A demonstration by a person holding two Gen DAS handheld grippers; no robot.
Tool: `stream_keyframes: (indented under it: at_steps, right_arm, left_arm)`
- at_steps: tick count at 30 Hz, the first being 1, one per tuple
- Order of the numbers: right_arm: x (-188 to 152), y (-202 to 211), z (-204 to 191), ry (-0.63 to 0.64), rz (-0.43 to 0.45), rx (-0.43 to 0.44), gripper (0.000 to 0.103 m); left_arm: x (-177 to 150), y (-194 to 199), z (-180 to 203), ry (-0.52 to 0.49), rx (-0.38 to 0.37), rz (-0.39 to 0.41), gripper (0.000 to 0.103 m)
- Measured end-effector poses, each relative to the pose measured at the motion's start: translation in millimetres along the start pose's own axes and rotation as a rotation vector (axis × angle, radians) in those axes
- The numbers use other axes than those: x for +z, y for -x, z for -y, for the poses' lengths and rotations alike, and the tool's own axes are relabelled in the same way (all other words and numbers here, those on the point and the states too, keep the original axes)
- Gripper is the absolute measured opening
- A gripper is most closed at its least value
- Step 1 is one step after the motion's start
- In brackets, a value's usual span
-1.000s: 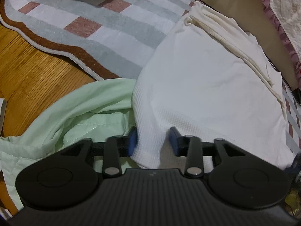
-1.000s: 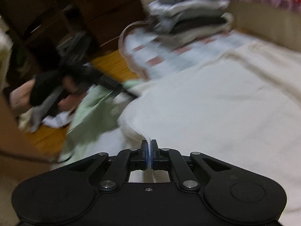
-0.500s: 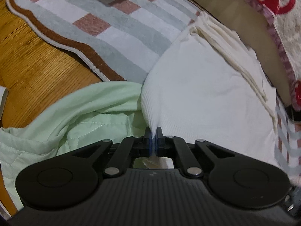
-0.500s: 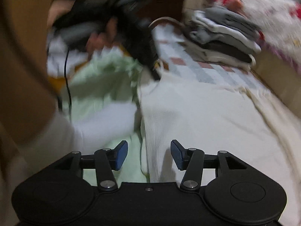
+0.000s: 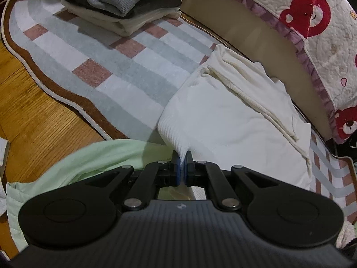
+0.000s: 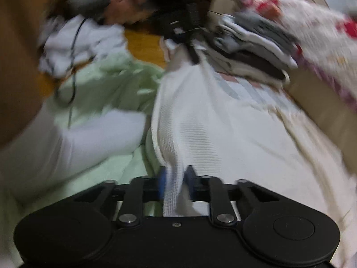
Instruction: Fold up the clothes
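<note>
Your left gripper (image 5: 182, 159) is pinched tight on the ribbed hem corner of the white knit garment (image 5: 225, 116), which lies on the striped rug (image 5: 125, 67) near the pile of folded clothes (image 5: 125, 6). Your right gripper (image 6: 175, 176) has fabric between its pads, a gap showing; blur hides whether it clamps.

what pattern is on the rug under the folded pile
Grey and white stripes with pinkish-red squares and a brown border on the rug; clearest in the left wrist view.

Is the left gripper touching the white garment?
Touching. The left wrist view shows the left gripper shut on the ribbed hem of the white garment.
</note>
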State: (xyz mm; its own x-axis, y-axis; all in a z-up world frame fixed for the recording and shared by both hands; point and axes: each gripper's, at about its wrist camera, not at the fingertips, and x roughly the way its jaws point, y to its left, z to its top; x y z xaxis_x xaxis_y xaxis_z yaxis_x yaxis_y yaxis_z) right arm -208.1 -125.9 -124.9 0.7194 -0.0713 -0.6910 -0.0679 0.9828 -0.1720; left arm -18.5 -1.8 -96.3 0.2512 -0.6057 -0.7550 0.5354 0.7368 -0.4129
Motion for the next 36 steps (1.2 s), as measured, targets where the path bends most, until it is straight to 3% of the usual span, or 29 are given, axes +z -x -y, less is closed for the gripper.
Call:
stream_keyframes:
  at_steps: [2,8,11,15,19,23,25,26,27,30,36]
  right_arm:
    - [2.1,3.0,13.5,-0.114,0.017,0.03,0.003]
    - [-1.3,3.7,37.5,-0.272,0.043,0.058,0.003]
    - [-4.5,1.5,31.3,-0.265,0.03,0.086,0.015]
    - [-5.1,-1.3,9.1,-0.178,0.019,0.075,0.055]
    - [-4.5,-12.8,-19.5,-0.013,-0.003,0.001,0.059]
    - [1.2,-34.3,-20.3,-0.023,-0.03,-0.043,0.062]
    - [4.4,-33.7,-17.4,-0.027,-0.009,-0.055,0.059]
    - [5.0,-31.0,-14.5,-0.039,0.004,-0.06,0.052]
    - [5.6,-28.2,-11.7,-0.051,0.018,-0.066,0.036]
    - [2.0,-16.7,0.0,-0.123,0.045,-0.06,0.015]
    - [1.0,-1.3,39.9,-0.351,0.092,0.036,0.007]
  left_arm:
    - [0.4,-0.5,2.0,-0.018,0.017,0.004,0.003]
    - [2.0,-4.8,8.1,-0.042,0.03,0.002,0.003]
    - [3.7,-1.8,10.9,-0.04,0.036,0.013,0.003]
    - [5.9,0.3,14.6,-0.038,0.033,0.029,0.003]
    - [9.2,-3.4,18.9,-0.046,0.023,0.039,0.003]
    - [14.3,-10.5,21.4,-0.024,-0.017,0.059,0.003]
    - [17.1,-14.3,24.1,-0.013,-0.022,0.066,0.003]
    - [18.2,-15.4,26.4,-0.02,-0.018,0.071,0.003]
    - [18.4,-15.9,29.1,-0.028,-0.013,0.075,0.003]
    - [19.3,-16.4,32.4,-0.037,-0.012,0.084,0.003]
    - [24.4,-17.5,40.4,-0.065,0.0,0.111,0.003]
